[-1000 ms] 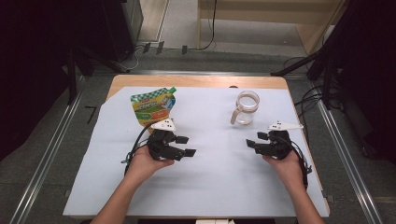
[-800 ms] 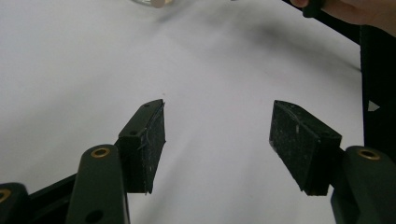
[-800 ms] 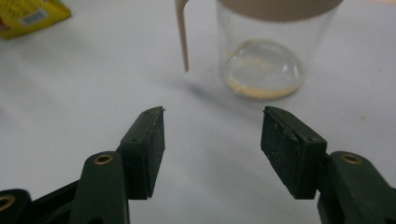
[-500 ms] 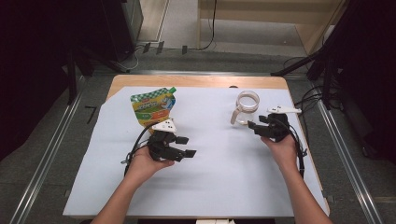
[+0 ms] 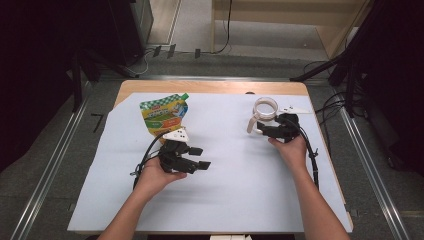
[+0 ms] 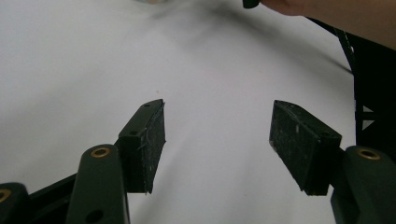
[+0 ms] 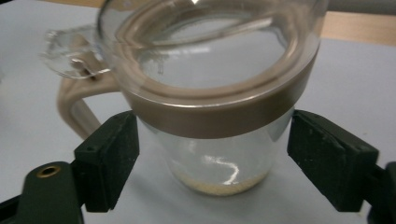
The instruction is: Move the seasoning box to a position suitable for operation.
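Right gripper (image 5: 261, 131): held near the right far corner of the desk, its jaws set either side of the glass jug, low on the body under the tan band. The jaws have just been opening; gaps are seen between both pads (image 7: 112, 161) and the glass in the right gripper view, so the jug is taken as unclasped, though the left pad stands very close.

Glass jug (image 7: 219, 93): stood upright on the white sheet near the far right corner of the desk, with a tan rim band, a tan handle and a clear lid. A thin pale layer is seen at its bottom.

Left gripper (image 5: 196, 157): held level over the middle of the sheet, left of centre, jaws spread with nothing between them; bare white sheet is seen between the pads (image 6: 147, 142).

Snack pouch (image 5: 165, 114): laid flat near the far left corner of the sheet, green and yellow, just beyond the left gripper.

White sheet (image 5: 230, 200): spread over most of the wooden desk (image 5: 210, 87).
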Demonstrator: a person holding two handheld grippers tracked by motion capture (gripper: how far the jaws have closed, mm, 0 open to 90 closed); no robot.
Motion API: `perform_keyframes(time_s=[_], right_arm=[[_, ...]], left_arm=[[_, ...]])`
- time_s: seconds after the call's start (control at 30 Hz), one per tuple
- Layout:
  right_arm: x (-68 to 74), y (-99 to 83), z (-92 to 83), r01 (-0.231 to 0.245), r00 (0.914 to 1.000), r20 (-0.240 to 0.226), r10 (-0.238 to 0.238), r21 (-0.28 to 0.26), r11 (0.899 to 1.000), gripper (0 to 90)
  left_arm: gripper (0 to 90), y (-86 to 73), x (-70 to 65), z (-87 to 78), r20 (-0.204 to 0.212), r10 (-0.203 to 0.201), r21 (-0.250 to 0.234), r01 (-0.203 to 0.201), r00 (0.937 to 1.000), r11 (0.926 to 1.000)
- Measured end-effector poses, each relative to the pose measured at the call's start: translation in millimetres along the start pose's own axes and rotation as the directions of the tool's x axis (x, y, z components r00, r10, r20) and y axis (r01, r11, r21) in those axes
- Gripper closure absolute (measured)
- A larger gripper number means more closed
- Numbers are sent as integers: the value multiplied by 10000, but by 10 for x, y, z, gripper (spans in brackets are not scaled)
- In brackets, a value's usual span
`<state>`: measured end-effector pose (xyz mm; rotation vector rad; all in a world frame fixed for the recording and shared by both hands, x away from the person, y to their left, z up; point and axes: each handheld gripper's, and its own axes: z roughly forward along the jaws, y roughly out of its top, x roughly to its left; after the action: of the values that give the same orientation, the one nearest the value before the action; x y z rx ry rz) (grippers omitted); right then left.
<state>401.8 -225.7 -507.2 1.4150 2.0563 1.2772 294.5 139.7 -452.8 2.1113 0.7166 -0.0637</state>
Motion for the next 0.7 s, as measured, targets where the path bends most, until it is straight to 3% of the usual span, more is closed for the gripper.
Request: perform_keyframes(time_s=[0.33,0.5,0.7], right_arm=[[28,23,224,551,9980,327,-538,-401,9977,97],[34,47,296,183,9992,354,-164,-542,9984,82],[65,61,335,198,9981,599,-156,-700,9974,94]], left_arm=[[372,-4,-11,20,182,-63,-155,66,9998,9999],[372,-5,-14,16,214,-50,-204,54,9998,9998],[372,-9,1,-3,165,-88,-289,92,9998,9995]])
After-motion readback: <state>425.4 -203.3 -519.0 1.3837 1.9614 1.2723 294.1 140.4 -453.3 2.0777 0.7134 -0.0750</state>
